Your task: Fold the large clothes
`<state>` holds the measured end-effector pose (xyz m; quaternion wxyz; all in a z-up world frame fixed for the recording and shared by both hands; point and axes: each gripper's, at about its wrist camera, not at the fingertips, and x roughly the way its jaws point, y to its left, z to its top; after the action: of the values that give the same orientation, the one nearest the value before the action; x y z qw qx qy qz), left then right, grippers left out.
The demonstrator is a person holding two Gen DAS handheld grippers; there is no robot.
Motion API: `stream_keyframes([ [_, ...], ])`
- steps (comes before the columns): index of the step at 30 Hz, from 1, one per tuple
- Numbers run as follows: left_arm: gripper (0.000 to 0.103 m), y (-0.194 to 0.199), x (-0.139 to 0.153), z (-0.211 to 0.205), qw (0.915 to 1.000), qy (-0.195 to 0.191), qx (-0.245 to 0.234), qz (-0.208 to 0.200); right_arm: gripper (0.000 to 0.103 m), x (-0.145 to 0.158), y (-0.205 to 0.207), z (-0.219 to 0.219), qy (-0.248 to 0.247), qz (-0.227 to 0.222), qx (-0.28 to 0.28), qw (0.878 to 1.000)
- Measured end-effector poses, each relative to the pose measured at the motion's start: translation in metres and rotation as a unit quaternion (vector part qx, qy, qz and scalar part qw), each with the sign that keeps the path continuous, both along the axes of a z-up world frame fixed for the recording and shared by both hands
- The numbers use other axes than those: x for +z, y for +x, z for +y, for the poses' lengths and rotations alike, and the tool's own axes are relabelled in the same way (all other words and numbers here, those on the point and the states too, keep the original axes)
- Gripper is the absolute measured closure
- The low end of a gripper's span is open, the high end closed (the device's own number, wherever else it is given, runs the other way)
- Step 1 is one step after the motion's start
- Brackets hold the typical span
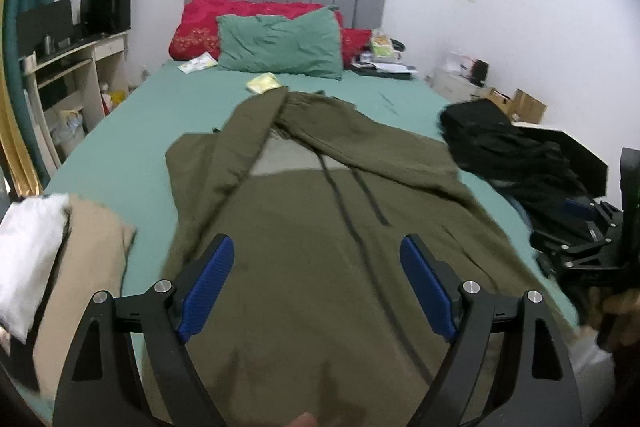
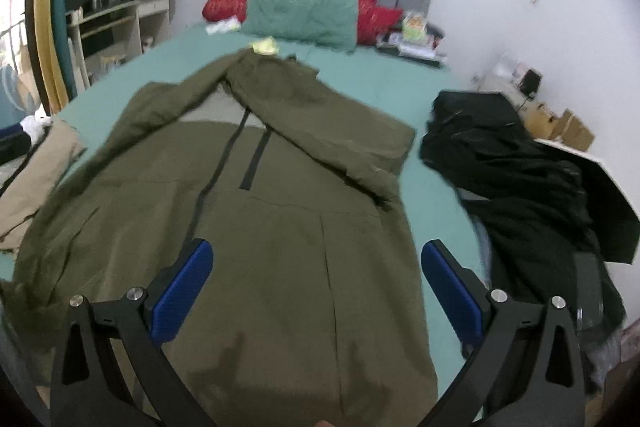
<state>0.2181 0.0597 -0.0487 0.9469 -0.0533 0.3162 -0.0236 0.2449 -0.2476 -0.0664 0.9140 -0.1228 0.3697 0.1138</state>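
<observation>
A large olive-green jacket (image 1: 312,227) (image 2: 260,227) lies spread on the green bed sheet (image 1: 132,115), its hood end toward the pillows and both sleeves folded in across the chest. Dark drawstrings run down its middle. My left gripper (image 1: 316,251) hovers over the jacket's lower part with its blue pads (image 1: 208,283) wide apart and nothing between them. My right gripper (image 2: 318,259) also stands open above the jacket's lower right side, its right pad (image 2: 448,291) near the jacket's right edge over the sheet. Neither touches the cloth that I can see.
A black garment pile (image 1: 520,163) (image 2: 512,171) lies on the bed's right side. A tan garment (image 1: 84,259) and white cloth (image 1: 28,259) lie at the left. Green pillow (image 1: 280,43), red quilt (image 1: 196,27) and small items sit at the headboard. A desk (image 1: 72,59) stands left.
</observation>
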Motion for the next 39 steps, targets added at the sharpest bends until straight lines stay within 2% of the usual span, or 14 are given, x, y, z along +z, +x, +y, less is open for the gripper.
stream_keyframes([
  [6, 0.016, 0.088, -0.038, 0.050, 0.9991, 0.014, 0.041, -0.002, 0.001, -0.027, 0.098, 0.048, -0.044, -0.018, 0.053, 0.997],
  [7, 0.016, 0.103, -0.047, 0.061, 0.9982, 0.018, 0.057, 0.007, 0.003, -0.032, 0.114, 0.057, -0.039, -0.015, 0.061, 0.997],
  [8, 0.016, 0.115, -0.056, 0.072, 0.9974, 0.016, 0.069, 0.014, 0.014, -0.040, 0.137, 0.069, -0.032, -0.003, 0.067, 0.997],
  [11, 0.016, 0.129, -0.074, 0.102, 0.9942, 0.022, 0.103, 0.023, 0.031, -0.062, 0.191, 0.105, -0.026, 0.019, 0.078, 0.996],
  [16, 0.016, 0.134, -0.094, 0.160, 0.9825, -0.001, 0.183, 0.038, 0.034, -0.091, 0.261, 0.180, -0.034, 0.012, 0.096, 0.995],
  [19, 0.016, 0.144, -0.106, 0.185, 0.9745, 0.021, 0.217, 0.054, 0.034, -0.110, 0.297, 0.219, -0.043, 0.012, 0.092, 0.995],
  [22, 0.016, 0.148, -0.109, 0.203, 0.9708, 0.013, 0.232, 0.059, 0.036, -0.124, 0.319, 0.246, -0.072, -0.010, 0.084, 0.994],
  [23, 0.016, 0.149, -0.109, 0.207, 0.9698, 0.010, 0.236, 0.062, 0.059, -0.130, 0.327, 0.252, -0.079, -0.009, 0.085, 0.993],
  [25, 0.016, 0.153, -0.109, 0.213, 0.9702, 0.002, 0.234, 0.063, 0.095, -0.135, 0.337, 0.255, -0.076, 0.004, 0.091, 0.993],
  [26, 0.016, 0.155, -0.109, 0.215, 0.9703, -0.004, 0.233, 0.066, 0.099, -0.133, 0.338, 0.251, -0.064, 0.004, 0.090, 0.994],
  [30, 0.016, 0.150, -0.102, 0.221, 0.9715, -0.031, 0.227, 0.059, 0.101, -0.099, 0.325, 0.240, -0.031, -0.029, 0.081, 0.996],
  [33, 0.016, 0.143, -0.091, 0.220, 0.9718, -0.029, 0.230, 0.040, 0.101, -0.063, 0.290, 0.230, 0.002, -0.037, 0.095, 0.995],
  [36, 0.016, 0.137, -0.079, 0.218, 0.9727, -0.031, 0.229, 0.022, 0.101, -0.037, 0.246, 0.232, 0.017, -0.019, 0.131, 0.991],
  [39, 0.016, 0.129, -0.073, 0.219, 0.9721, -0.037, 0.231, 0.014, 0.101, -0.036, 0.205, 0.241, 0.029, 0.035, 0.169, 0.985],
])
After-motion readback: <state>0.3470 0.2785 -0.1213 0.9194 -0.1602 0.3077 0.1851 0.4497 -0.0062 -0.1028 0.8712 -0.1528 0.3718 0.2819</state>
